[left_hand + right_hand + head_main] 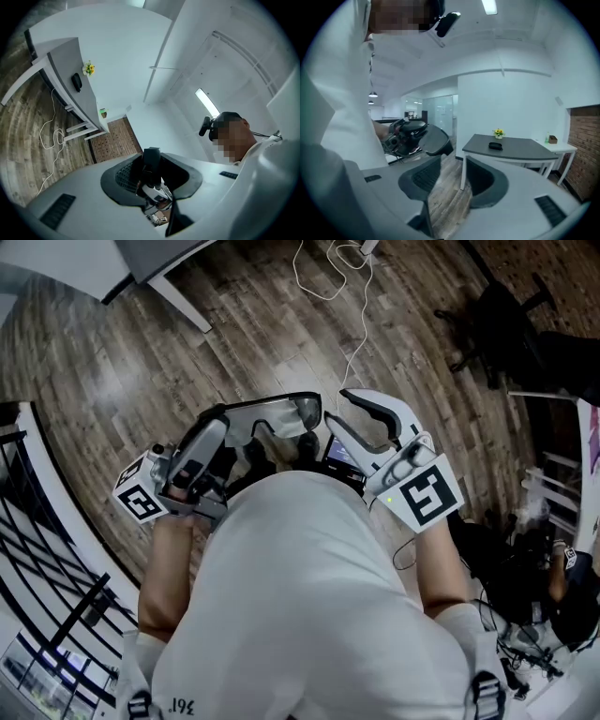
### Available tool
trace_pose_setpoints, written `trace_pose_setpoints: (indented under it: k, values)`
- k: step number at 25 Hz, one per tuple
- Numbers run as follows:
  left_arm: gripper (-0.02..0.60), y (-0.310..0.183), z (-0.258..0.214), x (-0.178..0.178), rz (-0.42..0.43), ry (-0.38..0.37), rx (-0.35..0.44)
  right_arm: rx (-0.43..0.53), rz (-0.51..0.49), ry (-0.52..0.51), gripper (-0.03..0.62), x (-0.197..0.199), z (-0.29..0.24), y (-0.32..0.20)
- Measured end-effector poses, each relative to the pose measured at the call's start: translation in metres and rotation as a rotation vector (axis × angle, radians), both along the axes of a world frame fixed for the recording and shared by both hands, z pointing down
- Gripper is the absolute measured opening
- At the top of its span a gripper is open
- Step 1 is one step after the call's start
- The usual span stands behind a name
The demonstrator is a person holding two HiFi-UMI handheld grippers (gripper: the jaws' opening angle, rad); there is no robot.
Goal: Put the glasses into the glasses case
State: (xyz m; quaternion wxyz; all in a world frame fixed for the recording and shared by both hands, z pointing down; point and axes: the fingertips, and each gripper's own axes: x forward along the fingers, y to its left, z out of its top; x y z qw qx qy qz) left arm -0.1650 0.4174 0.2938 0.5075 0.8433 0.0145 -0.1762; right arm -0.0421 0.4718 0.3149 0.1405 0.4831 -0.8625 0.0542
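Here the person, in a white shirt (300,596), holds both grippers close to the body, above a wooden floor (234,343).

The left gripper (152,174) is tilted upward, and its fingers stand wide apart. A dark block with a pale mechanism under it shows in the gap. The pads do not press on it, and I cannot tell what it is.

The right gripper (454,178) is tipped slightly downward, and its fingers are also apart. Only the floor and a table leg show between them, so it holds nothing.

In the right gripper view the glasses case (495,146) lies closed on the grey table (520,150), far from both grippers. A small pot of yellow flowers (498,133) stands just beside it on the far side. I cannot make out the glasses in any view.

In the head view a white cable (352,296) trails across the far floor, and a black chair (497,324) stands at the far right.
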Motion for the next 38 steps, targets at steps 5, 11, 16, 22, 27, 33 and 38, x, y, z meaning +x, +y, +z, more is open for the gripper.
trace_pose_setpoints:
  k: [5, 11, 16, 22, 27, 33, 38]
  values:
    - [0.124, -0.005, 0.0, -0.005, -0.024, 0.012, -0.015, -0.027, -0.09, 0.158, 0.273, -0.011, 0.009, 0.011]
    - [0.124, -0.008, 0.001, -0.008, -0.038, 0.033, -0.044, -0.017, -0.161, 0.276, 0.284, -0.027, 0.011, 0.015]
    - [0.124, -0.003, 0.002, -0.008, -0.025, 0.033, -0.062, 0.068, -0.252, 0.45, 0.298, -0.06, 0.005, 0.005]
    - [0.124, -0.002, 0.007, -0.001, -0.009, 0.018, -0.075, 0.047, -0.258, 0.414, 0.295, -0.056, 0.002, -0.002]
    - [0.124, 0.0, 0.016, 0.0, 0.009, -0.007, -0.107, 0.025, -0.287, 0.421, 0.265, -0.055, 0.008, 0.002]
    - [0.124, -0.002, 0.02, 0.0, 0.017, 0.0, -0.144, 0.052, -0.306, 0.476, 0.265, -0.058, 0.01, 0.0]
    - [0.124, -0.005, 0.022, 0.001, 0.004, 0.016, -0.166, 0.05, -0.309, 0.456, 0.265, -0.057, 0.012, -0.003]
